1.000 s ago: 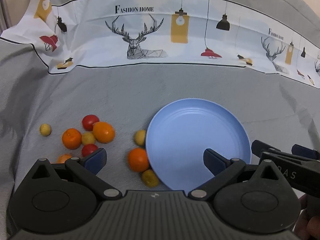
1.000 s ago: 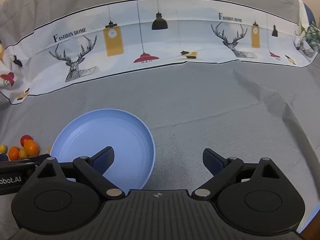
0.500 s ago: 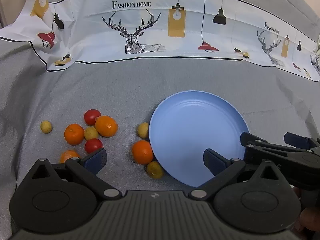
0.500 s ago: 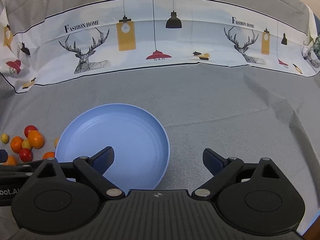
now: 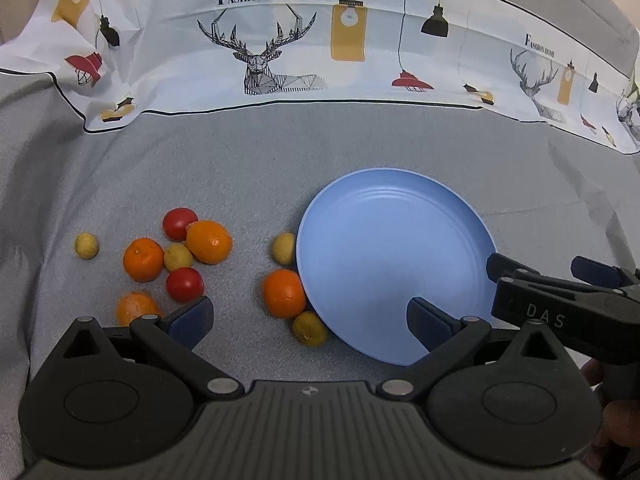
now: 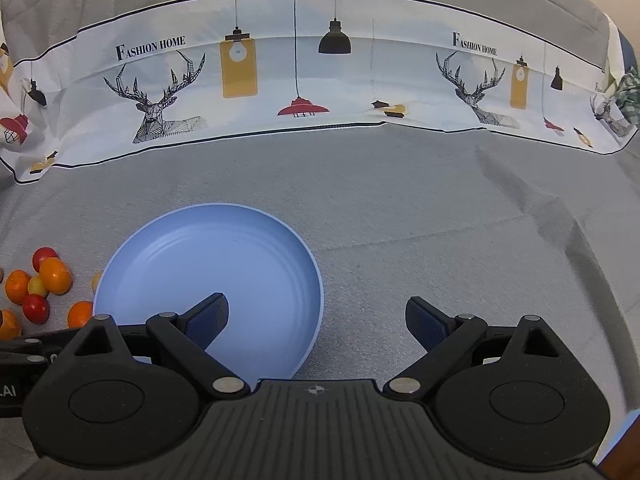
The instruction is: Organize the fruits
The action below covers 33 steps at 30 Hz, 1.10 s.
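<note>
An empty blue plate (image 5: 384,240) (image 6: 192,264) lies on the grey cloth. Left of it are scattered fruits: an orange (image 5: 283,293) and a small yellow-green fruit (image 5: 309,329) touch its rim, a yellow one (image 5: 284,247) sits beside it, and a cluster holds oranges (image 5: 209,241), red tomatoes (image 5: 185,285) and small yellow fruits (image 5: 86,245). My left gripper (image 5: 310,318) is open above the near orange and the plate's left edge, holding nothing. My right gripper (image 6: 316,320) is open over the plate's right rim; its fingers (image 5: 504,266) show at the right of the left wrist view.
A white printed cloth (image 5: 320,40) with deer and lamps stands folded along the back of the grey surface (image 6: 440,220). The fruit cluster (image 6: 40,280) appears at the far left in the right wrist view. A hand (image 5: 612,420) holds the right gripper.
Both grippers have drawn back and risen a little, so the plate and fruits sit farther off. The right gripper has shifted so the plate lies more to its centre-left. Both stay open.
</note>
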Motion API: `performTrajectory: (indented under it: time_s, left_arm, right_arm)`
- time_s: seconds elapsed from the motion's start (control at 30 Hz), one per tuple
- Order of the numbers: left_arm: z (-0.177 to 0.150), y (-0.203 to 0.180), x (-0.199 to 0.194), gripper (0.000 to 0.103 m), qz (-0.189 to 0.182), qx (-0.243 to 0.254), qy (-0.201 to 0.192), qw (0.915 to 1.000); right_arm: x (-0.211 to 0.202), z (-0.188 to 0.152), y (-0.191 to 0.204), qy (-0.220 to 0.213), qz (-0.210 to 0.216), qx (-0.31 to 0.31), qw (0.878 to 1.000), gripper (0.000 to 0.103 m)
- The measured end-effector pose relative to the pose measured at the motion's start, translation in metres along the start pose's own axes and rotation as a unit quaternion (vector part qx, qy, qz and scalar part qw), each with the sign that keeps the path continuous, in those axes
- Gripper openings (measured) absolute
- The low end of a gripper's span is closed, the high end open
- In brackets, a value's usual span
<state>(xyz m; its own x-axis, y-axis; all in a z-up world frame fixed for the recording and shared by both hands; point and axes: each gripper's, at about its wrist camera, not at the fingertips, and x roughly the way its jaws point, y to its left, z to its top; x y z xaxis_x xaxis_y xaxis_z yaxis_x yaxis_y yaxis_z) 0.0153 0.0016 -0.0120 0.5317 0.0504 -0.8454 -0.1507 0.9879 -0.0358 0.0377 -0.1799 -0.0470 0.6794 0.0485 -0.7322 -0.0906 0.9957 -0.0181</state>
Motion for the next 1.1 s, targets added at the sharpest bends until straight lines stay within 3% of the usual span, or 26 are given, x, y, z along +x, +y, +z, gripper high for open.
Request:
performTrajectory:
  time_s: [0.2,0.43,0.77,0.9,0.97,1.03,1.07,1.1]
  left_arm:
    - [0.004,0.000,0.008,0.103,0.000,-0.011,0.034,0.9994]
    - [0.000,-0.003,0.009,0.103,0.010,0.014,0.034,0.9993]
    - [0.000,-0.001,0.003,0.103,0.002,0.019,0.015,0.9997]
    - [0.001,0.004,-0.005,0.103,0.002,0.025,-0.005,0.9997]
    - [0.005,0.014,-0.012,0.096,0.000,0.024,-0.017,0.9996]
    - [0.014,0.030,-0.018,0.063,-0.008,0.011,-0.024,0.9996]
    - [0.021,0.042,-0.021,0.053,-0.011,-0.001,-0.029,0.9995]
    - [0.027,0.054,-0.024,0.032,-0.011,-0.013,-0.036,0.9992]
  right_arm:
    - [0.002,-0.001,0.000,0.003,-0.003,0.002,1.000,0.096]
    - [0.002,0.000,0.001,0.004,0.000,0.004,1.000,0.096]
    - [0.001,0.001,0.009,0.000,0.005,0.000,1.000,0.095]
    - [-0.001,0.003,0.015,-0.011,0.014,0.006,1.000,0.085]
    - [-0.003,0.005,0.018,-0.018,0.023,0.014,0.999,0.076]
    - [-0.004,0.008,0.022,-0.025,0.039,0.021,0.999,0.058]
    - [-0.004,0.009,0.025,-0.029,0.050,0.024,0.998,0.048]
    - [-0.005,0.010,0.029,-0.032,0.060,0.026,0.997,0.039]
